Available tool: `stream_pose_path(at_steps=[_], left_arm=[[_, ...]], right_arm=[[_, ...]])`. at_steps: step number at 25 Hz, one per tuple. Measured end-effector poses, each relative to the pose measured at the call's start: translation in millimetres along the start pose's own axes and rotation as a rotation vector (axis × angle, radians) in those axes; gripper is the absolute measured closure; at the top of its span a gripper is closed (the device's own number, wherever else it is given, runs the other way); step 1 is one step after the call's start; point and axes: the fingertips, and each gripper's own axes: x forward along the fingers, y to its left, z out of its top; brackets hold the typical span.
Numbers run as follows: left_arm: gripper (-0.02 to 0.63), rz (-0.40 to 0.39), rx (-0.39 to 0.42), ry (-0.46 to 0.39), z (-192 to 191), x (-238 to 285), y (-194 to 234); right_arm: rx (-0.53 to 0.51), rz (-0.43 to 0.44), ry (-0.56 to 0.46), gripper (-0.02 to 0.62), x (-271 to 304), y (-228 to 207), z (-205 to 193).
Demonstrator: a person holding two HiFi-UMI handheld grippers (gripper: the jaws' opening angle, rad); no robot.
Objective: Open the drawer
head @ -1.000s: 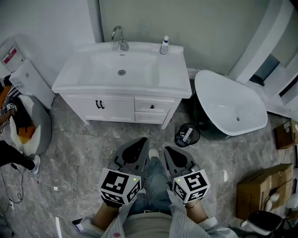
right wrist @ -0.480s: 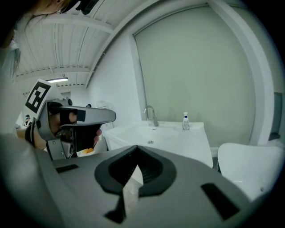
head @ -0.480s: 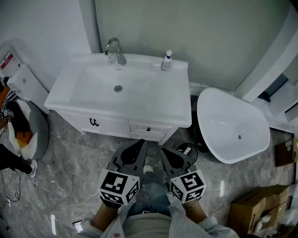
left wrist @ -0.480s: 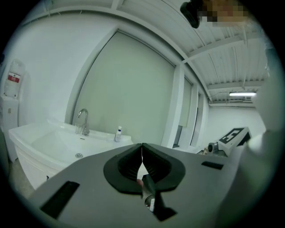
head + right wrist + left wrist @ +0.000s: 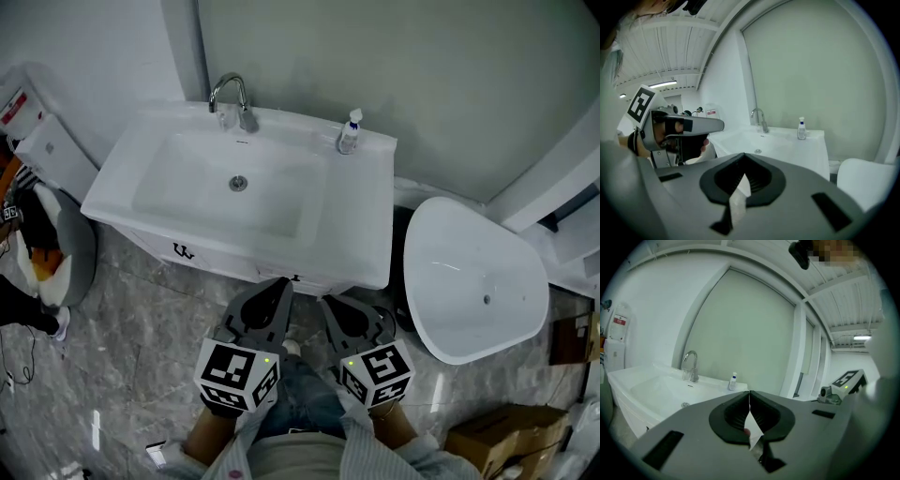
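One drawer [image 5: 302, 278] just beyond left claw [image 5: 283, 285]

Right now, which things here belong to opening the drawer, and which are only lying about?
For the job:
- vanity cabinet, its drawer fronts barely showing under the basin edge
- left gripper and right gripper, both shut and empty

Lying about:
- faucet
- soap bottle
- white tub
- cardboard box

Right gripper [image 5: 743, 157] fingers together, empty, white sink [image 5: 787, 146] ahead, soap bottle [image 5: 801, 129] on its rim
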Motion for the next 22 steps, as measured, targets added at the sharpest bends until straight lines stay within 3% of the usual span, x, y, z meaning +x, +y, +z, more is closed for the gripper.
stream_pose_path(at_steps=[12,22], left_arm=[[0.589,0.045,-0.011,0.121,-37,17,35],[0.589,0.073,-0.021,0.184,-85,18,62]], right_arm=[[0.048,0.017,0.078,0.584,33,-10,-20],[0.09,0.003,0.136,0.584,61,-8,-65]])
